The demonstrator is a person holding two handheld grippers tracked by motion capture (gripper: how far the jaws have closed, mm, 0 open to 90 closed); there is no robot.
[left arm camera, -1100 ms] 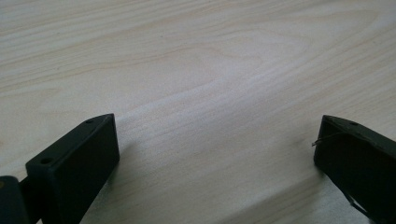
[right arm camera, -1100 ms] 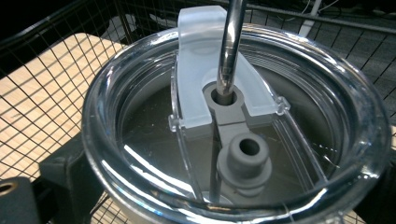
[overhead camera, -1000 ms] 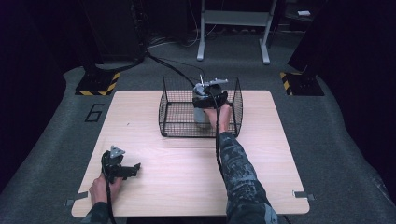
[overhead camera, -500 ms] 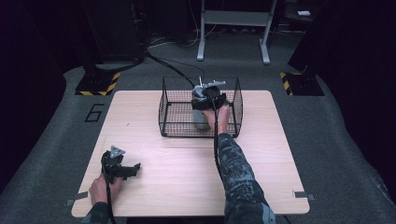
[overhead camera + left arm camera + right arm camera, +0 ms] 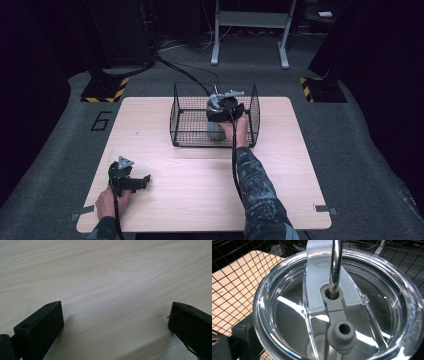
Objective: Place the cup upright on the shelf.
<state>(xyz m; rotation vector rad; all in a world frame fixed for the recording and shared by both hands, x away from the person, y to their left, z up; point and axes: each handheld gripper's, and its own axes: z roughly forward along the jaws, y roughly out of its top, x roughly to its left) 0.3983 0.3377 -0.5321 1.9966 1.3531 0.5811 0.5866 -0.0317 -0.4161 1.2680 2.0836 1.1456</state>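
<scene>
So a tumbler (image 5: 216, 129) is seen standing upright inside the black wire basket (image 5: 186, 112), toward its right half, and the basket itself is parked at the far middle of the light wooden table (image 5: 200, 185). The right gripper (image 5: 224, 111) is held over the tumbler from above, with the person's right hand (image 5: 235, 131) reaching into the basket beside it and a patterned sleeve (image 5: 255, 185) stretched back across the table. In the right gripper view the clear plastic lid (image 5: 287, 315) of the tumbler is looked straight down on, really close up: a metal straw (image 5: 335, 265) is poked through a grey rubber hole in the middle, and a grey stopper (image 5: 342, 333) is sat just below it. One black jaw is pressed in right beside the tumbler's left wall; the other jaw is hidden behind the cup, so whether the thing is actually clamped can't be told for sure. Over at the near left corner of the table, the left gripper (image 5: 131, 181) is held low by the left hand (image 5: 107, 202), well apart from the basket. In the left gripper view its jaws are spread wide with nothing but bare wood grain between them.
</scene>
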